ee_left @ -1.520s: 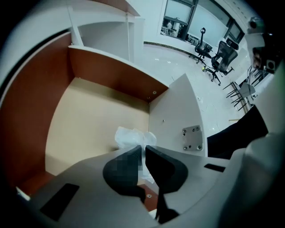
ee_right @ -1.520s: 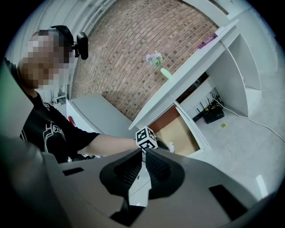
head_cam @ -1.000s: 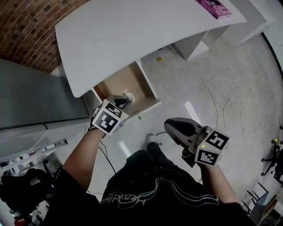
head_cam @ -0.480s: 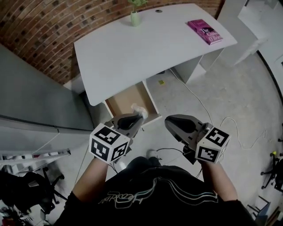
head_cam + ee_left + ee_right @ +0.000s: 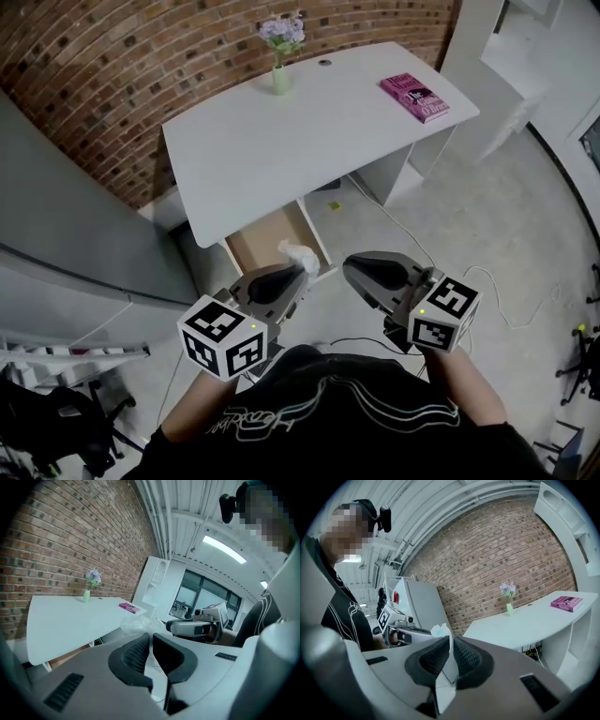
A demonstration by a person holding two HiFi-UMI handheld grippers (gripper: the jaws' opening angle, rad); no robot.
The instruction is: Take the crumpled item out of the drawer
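Crumpled item pinched in left gripper's nearly closed jaws above drawer front; right gripper closed, empty. Firm squeeze, clear lift from drawer advisable.

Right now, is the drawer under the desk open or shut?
Open. In the head view the drawer juts out from under the white desk, and its brown inside is visible.
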